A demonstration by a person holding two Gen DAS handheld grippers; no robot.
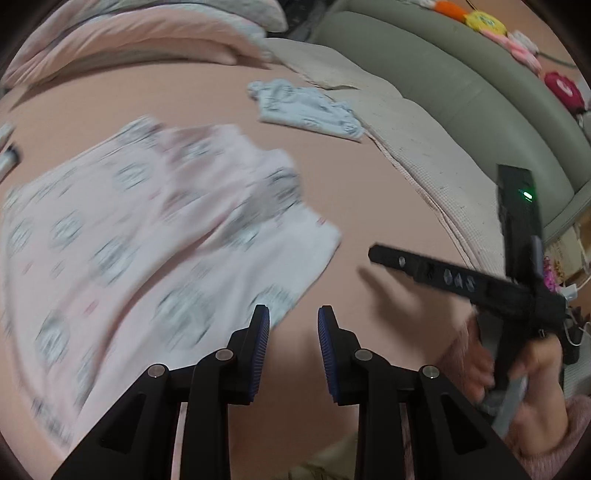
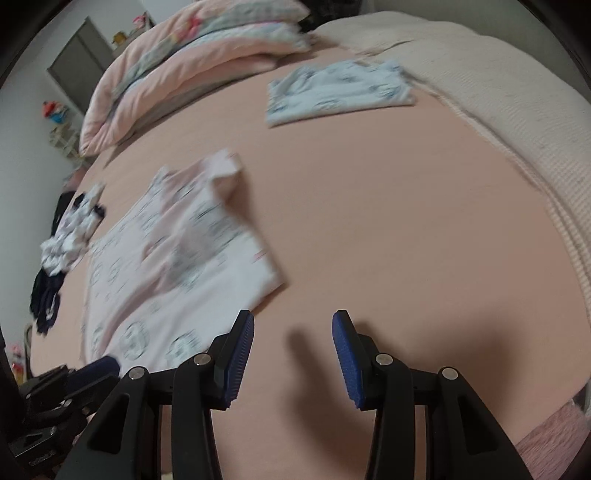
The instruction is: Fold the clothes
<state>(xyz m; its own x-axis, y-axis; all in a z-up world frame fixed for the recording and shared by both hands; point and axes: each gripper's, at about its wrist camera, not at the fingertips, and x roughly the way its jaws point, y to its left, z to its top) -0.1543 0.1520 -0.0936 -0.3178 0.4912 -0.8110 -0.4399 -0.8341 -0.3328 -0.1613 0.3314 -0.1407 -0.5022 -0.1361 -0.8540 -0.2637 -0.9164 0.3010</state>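
Pink bedsheet [image 2: 369,221] has the patterned pink garment [image 2: 177,258] lying flat, both left gripper [image 1: 293,332] and right gripper [image 2: 293,347] spread and empty, so I'd pinch its corners evenly before folding.

A bed covered by a smooth peach-pink sheet [image 2: 388,206] fills most of the room. At the far end of the bed lies a folded pink quilt [image 2: 177,77]. Along the bed's right side runs a cream woven blanket [image 2: 517,122], and beyond that a padded grey-green headboard [image 1: 461,85] with colourful soft toys [image 1: 484,22] on top. Left of the bed stand a white wall [image 2: 26,122] and a grey door [image 2: 79,62]. The lighting is soft and even.
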